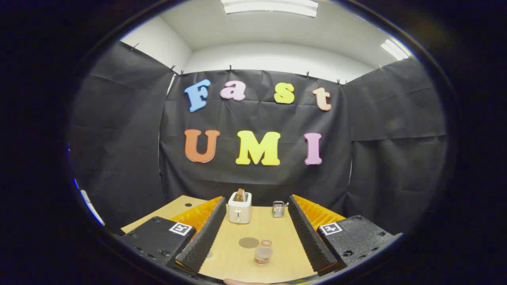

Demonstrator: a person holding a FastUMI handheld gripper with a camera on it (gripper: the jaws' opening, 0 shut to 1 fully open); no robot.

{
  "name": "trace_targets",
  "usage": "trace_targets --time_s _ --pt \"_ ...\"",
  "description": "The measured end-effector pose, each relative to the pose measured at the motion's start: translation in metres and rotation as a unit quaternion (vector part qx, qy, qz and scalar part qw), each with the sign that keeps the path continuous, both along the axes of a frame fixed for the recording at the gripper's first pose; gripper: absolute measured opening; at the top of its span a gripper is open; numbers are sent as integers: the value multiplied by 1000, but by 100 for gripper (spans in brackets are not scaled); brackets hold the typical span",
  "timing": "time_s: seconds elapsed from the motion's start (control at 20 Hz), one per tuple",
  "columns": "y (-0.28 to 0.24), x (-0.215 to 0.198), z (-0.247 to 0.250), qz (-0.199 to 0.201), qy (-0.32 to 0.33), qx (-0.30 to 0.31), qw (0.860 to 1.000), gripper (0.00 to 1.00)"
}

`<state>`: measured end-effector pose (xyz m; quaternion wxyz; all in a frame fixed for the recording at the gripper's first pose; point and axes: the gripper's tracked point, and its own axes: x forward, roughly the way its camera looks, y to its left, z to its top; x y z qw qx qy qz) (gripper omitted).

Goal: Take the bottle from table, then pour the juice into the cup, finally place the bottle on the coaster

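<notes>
My tool (255, 241) is spread wide w/ nothing between its fingers, high above the tabletop (277, 225) and looking down its length; the bottle isn't something I can pick out from here, so I can't say which way it lies. Between the fingers, nearest me, stands the clear cup (263, 255), upright, w/ the round grey coaster (248, 242) just beside it on its left & a touch further out. Beyond both, well apart, sit a white toaster (239, 208) w/ toast in it and a small wire rack (279, 209) near the back wall, neither blocking the cup or coaster.
</notes>
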<state>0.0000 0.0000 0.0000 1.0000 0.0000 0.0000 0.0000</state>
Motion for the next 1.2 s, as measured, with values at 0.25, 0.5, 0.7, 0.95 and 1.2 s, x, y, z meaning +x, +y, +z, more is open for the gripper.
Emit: trace_targets --time_s 0.25,0.5,0.7,0.95,1.2 --pt "2 -2 -1 4 -3 9 1000 100" --pt "3 -1 -4 7 -9 28 1000 100" --pt "3 0 -5 4 -17 35 999 100" --pt "2 0 -16 0 -16 28 999 100" --pt "-1 7 -29 -3 -14 33 999 100"
